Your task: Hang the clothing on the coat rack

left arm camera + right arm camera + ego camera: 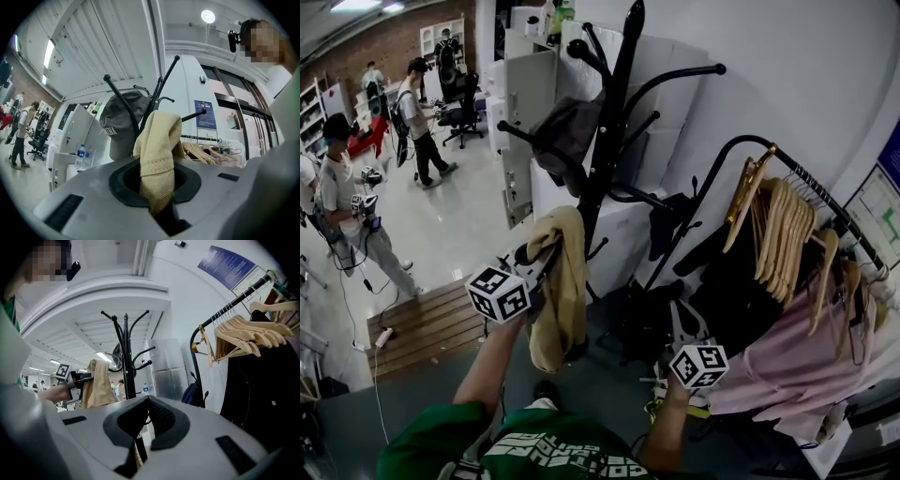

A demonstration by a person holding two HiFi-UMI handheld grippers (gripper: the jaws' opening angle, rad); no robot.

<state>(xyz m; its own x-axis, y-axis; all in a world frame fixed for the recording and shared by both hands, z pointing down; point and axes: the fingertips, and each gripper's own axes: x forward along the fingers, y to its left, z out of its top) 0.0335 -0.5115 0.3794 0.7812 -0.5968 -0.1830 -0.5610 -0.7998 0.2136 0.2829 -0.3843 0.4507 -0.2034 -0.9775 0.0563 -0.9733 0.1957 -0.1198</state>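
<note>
- A workroom with a grey floor (459, 216); a white wall (787, 56) stands behind the racks.
- The left gripper (157, 187) has its jaws clamped on a beige garment (157, 145).
- The garment is held up just beside the black coat rack (614, 122); whether it rests on a hook is unclear.
- The right gripper (149, 401) sits lower, jaws together and empty.
- A grey cap (119, 117) hangs on the rack.
- A clothes rail (825, 202) with wooden hangers (783, 230) stands to the right.

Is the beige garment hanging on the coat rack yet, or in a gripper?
In a gripper: the left gripper clamps the beige garment, which droops beside the coat rack; hook contact, cannot tell.
</note>
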